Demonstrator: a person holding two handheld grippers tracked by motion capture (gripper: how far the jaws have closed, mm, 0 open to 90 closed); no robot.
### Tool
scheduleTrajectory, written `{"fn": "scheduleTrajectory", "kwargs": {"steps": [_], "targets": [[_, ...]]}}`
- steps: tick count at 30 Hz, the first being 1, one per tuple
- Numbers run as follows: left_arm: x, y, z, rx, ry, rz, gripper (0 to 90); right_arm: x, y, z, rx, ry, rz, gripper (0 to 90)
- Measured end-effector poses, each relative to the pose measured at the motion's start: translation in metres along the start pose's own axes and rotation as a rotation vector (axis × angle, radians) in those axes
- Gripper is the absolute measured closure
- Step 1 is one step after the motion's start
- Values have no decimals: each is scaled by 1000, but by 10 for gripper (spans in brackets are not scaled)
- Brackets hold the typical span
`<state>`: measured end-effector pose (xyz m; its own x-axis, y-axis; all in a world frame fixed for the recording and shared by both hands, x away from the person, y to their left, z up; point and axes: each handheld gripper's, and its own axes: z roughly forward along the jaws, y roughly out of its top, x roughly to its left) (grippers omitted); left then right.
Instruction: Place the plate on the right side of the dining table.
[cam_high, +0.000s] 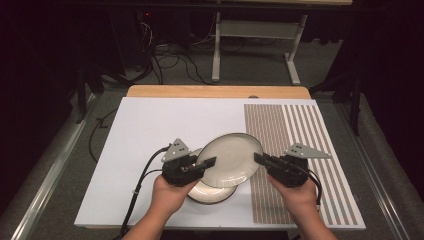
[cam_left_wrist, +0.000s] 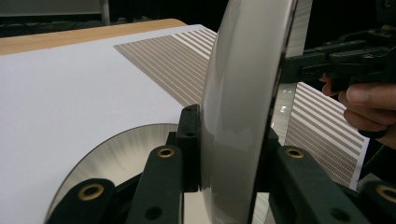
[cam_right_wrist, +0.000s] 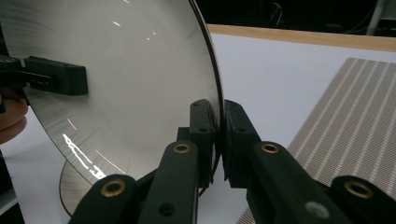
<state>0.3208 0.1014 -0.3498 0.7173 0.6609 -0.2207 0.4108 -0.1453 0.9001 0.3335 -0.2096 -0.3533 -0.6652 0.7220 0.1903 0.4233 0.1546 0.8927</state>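
On the white sheet (cam_high: 165, 125) that covers the wooden table (cam_high: 218, 91), with a panel of brown and white stripes (cam_high: 295, 150) along its right part, two round, glossy, cream-coloured plates with dark rims are the things in hand. The upper plate (cam_high: 230, 159) is off the stack and in the air, tilted, above and slightly right of the lower plate (cam_high: 212, 195), which lies flat on the sheet near the front edge. The left gripper (cam_high: 209, 162) has its jaws closed on the lifted plate's left rim, and the left gripper view shows that rim (cam_left_wrist: 243, 116) edge-on between the black pads. The right gripper (cam_high: 261, 159) is clamped on the opposite rim, its pads pressing either side of the dark edge (cam_right_wrist: 215, 116). Judging from this, the lift off the stack is done and both holds look firm. What is left seems to be carrying the plate to a free spot, perhaps the striped panel at the right, setting it down flat, and letting go with both grippers.
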Motion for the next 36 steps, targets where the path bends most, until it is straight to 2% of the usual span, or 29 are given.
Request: {"fn": "scheduleTrajectory", "kwargs": {"steps": [11, 16, 36], "targets": [[-13, 11, 29, 19, -29, 12, 702, -20, -10, -28, -50, -39, 30, 870], [-16, 14, 42, 33, -36, 10, 698, -29, -15, -34, -58, -53, 58, 871], [-24, 28, 83, 67, -73, 9, 686, -52, -19, -58, -95, -144, 70, 875]]}}
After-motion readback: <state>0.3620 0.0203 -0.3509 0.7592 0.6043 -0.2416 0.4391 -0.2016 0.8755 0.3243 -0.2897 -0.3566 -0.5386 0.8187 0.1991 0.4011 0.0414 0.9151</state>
